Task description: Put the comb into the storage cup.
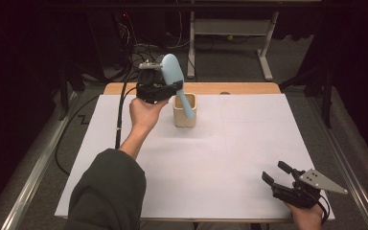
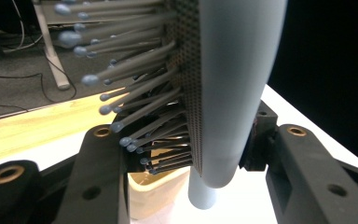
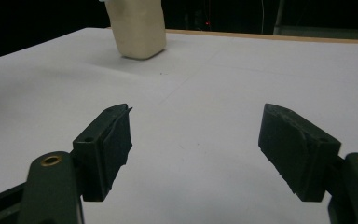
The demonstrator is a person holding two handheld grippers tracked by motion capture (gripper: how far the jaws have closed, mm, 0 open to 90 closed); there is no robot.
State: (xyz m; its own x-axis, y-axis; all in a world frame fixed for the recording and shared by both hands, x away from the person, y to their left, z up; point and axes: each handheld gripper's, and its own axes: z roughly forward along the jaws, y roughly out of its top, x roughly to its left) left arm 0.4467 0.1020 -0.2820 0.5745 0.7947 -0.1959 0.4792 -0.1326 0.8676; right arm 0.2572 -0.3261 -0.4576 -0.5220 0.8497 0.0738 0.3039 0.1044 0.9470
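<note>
Two grippers are working here: we are clamping the pale blue hairbrush (image 1: pixel 174 76) in our left gripper (image 1: pixel 160 90), its handle dipping into the cream cup (image 1: pixel 184 111). Our right gripper (image 1: pixel 281 177) is waiting wide open, empty. Next, we judge, releasing calls for lowering it straight.

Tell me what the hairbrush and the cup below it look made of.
Hairbrush: looks like pale blue plastic, smooth matte back, thin ball-tipped bristles set in a dark perforated pad. Cup: cream, matte, rounded corners; ceramic or plastic, cannot tell which. The left claw is shut on the brush.
</note>
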